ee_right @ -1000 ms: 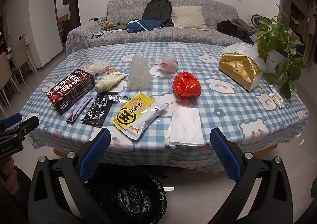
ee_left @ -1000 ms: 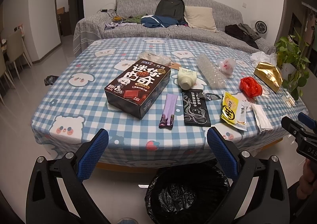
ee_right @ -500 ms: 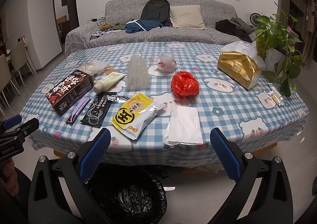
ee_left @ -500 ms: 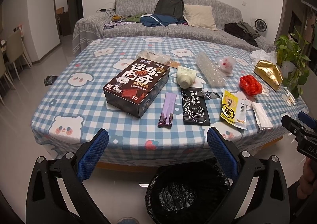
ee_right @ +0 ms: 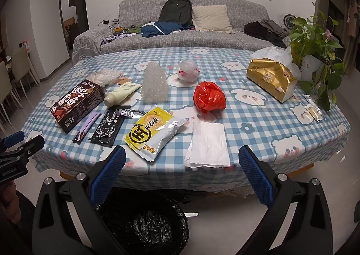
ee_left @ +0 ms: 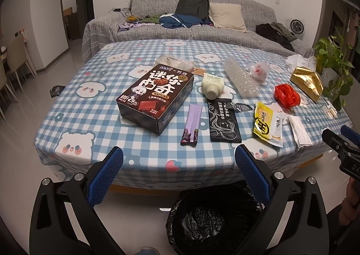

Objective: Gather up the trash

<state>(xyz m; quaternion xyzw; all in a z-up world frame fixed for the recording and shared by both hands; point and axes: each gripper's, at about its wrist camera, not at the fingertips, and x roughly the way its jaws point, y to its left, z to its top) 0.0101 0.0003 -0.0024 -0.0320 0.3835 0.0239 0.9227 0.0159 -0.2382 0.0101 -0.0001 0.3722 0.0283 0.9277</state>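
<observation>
The left gripper [ee_left: 179,176] and the right gripper [ee_right: 181,176] both hung short of the bench [ee_left: 94,106], fingers spread wide apart and holding nothing. Below them, on the floor against the bench's near edge, stood a bin lined with a black bag [ee_left: 213,216]. The trash lay on the bench: just right of the chocolate box [ee_left: 155,99] lay a purple wrapper [ee_left: 191,123], then a black sachet [ee_left: 222,121] and a yellow snack packet [ee_left: 266,123], with a white tissue [ee_right: 208,144] beyond and a red plastic bag [ee_right: 209,96] farther back.
</observation>
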